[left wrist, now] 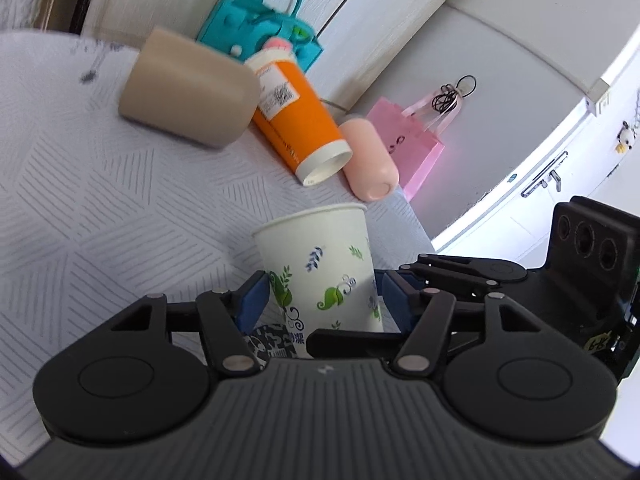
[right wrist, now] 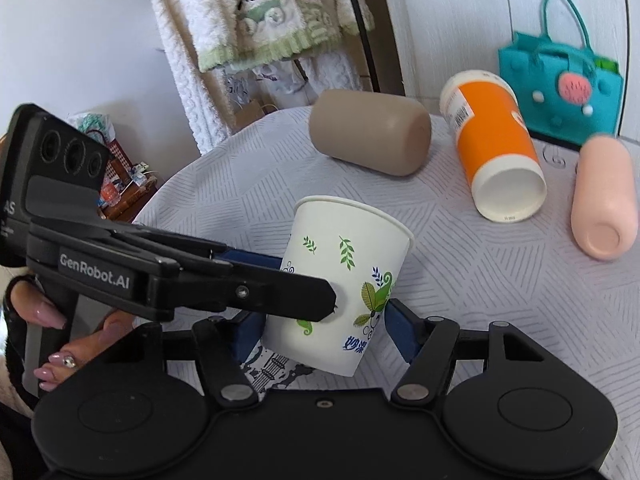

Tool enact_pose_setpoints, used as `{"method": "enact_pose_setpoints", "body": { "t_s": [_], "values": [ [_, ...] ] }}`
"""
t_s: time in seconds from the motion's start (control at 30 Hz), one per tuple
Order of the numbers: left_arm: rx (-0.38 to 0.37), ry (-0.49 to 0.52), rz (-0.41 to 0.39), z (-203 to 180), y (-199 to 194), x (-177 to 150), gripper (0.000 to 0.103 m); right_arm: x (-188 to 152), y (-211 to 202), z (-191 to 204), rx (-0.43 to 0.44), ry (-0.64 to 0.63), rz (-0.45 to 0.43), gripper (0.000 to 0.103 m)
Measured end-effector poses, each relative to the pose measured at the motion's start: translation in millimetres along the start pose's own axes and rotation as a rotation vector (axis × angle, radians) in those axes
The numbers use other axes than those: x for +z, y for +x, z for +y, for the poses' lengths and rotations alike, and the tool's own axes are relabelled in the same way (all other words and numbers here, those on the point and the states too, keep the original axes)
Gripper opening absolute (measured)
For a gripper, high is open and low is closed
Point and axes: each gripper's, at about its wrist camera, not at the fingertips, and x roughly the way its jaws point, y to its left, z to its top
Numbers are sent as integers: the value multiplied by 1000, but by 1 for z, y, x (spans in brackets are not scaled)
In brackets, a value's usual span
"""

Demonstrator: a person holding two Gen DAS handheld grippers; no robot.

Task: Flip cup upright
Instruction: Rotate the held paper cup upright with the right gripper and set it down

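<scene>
Both grippers flank the cup (right wrist: 344, 288): left gripper (right wrist: 280, 280) jaws grasp its wall, right gripper (right wrist: 324, 332) jaws released; cup's axis near-vertical, mouth up

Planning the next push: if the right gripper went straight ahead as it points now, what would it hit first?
The paper cup already sits between its jaws; past that, probably the orange cup lying on the table, though depth is unclear.

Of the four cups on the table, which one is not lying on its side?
The white leaf-print paper cup between the jaws, mouth up. The tan cup, orange cup and pink cup all lie on their sides.
</scene>
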Motion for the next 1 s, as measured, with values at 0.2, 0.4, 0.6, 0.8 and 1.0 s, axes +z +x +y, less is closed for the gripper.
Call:
{"method": "enact_pose_setpoints", "body": {
  "t_s": [0.2,0.4,0.6,0.8,1.0],
  "values": [
    [40,103,-56,-10,-18,1,56,-7,-5,18,-37,-99,-85,70],
    [86,203,-135,-14,-31,2,56,-16,1,43,-144,-240,-221,70],
    [128,302,-210,-17,-35,3,56,-17,14,60,-269,-391,-333,70],
    [155,346,-223,-11,-22,5,55,-1,29,56,-313,-396,-276,70],
    [178,405,-209,-6,-13,8,55,7,35,46,-300,-379,-247,70]
  ]
}}
